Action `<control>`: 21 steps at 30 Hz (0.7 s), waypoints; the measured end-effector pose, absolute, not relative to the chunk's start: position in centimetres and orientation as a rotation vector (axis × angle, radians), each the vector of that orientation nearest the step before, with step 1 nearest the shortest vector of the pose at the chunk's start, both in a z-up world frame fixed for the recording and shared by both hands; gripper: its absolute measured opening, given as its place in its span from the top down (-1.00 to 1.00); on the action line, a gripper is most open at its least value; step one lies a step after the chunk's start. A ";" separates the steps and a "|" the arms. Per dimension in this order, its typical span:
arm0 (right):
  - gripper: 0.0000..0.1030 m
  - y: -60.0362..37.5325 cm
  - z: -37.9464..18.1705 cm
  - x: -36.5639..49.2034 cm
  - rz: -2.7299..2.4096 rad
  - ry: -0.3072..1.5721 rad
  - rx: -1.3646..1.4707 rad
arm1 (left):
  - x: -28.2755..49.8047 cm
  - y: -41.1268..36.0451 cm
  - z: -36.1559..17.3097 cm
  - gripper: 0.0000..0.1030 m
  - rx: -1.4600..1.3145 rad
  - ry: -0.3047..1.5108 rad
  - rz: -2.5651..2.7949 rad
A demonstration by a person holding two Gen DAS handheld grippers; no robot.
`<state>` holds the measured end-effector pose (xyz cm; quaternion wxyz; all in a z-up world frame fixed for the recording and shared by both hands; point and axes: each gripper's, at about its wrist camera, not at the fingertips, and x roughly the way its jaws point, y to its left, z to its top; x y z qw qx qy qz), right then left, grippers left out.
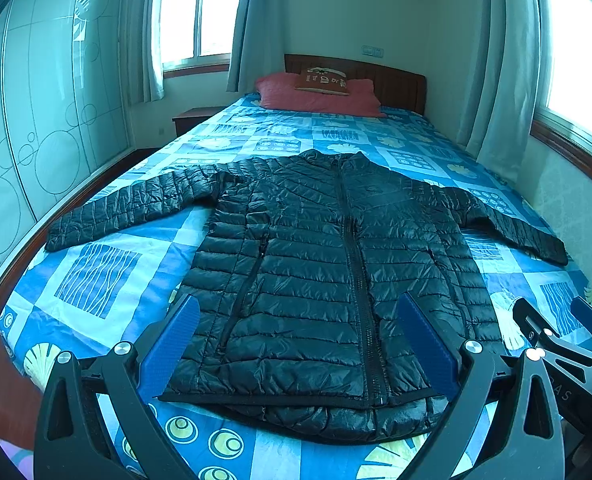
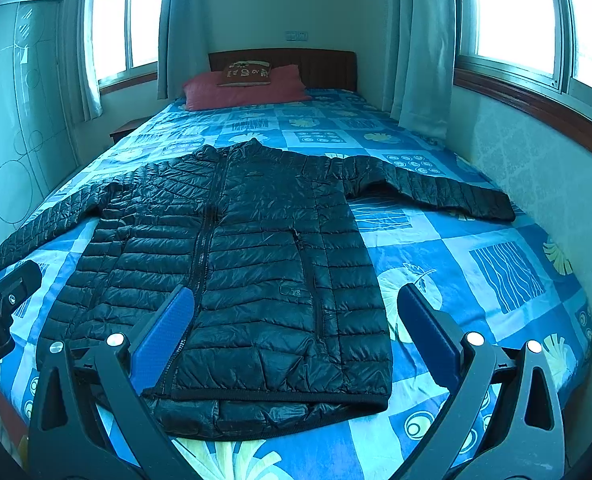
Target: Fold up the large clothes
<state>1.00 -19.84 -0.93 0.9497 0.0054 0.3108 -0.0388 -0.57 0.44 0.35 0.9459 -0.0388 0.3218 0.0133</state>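
Note:
A black quilted puffer jacket (image 1: 316, 264) lies flat and face up on the bed, zipped, sleeves spread to both sides, collar toward the headboard. It also shows in the right wrist view (image 2: 236, 264). My left gripper (image 1: 298, 312) is open and empty, hovering above the jacket's hem. My right gripper (image 2: 296, 304) is open and empty above the hem's right part. The right gripper shows at the right edge of the left wrist view (image 1: 556, 320); part of the left gripper shows at the left edge of the right wrist view.
The bed has a blue patterned sheet (image 1: 108, 272), also seen in the right wrist view (image 2: 476, 264). A red pillow (image 1: 316, 94) with a small cushion lies by the wooden headboard (image 1: 396, 80). A wardrobe (image 1: 36, 120) stands left, a nightstand (image 1: 194, 118) beside the bed, windows with curtains behind and right.

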 end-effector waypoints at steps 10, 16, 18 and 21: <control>-0.96 -19.3 -1.0 1.0 -0.074 0.637 0.001 | -0.6 1.0 -0.2 -0.90 -0.081 0.665 0.029; -0.96 -19.1 -1.2 1.0 -0.072 0.640 -0.002 | -0.5 1.0 -0.6 -0.90 -0.081 0.674 0.033; -0.96 -19.0 -1.2 0.9 -0.071 0.640 -0.003 | -0.4 1.0 -0.7 -0.90 -0.081 0.678 0.034; -0.96 -19.0 -1.3 0.9 -0.071 0.642 -0.004 | -0.4 1.0 -0.8 -0.90 -0.082 0.681 0.035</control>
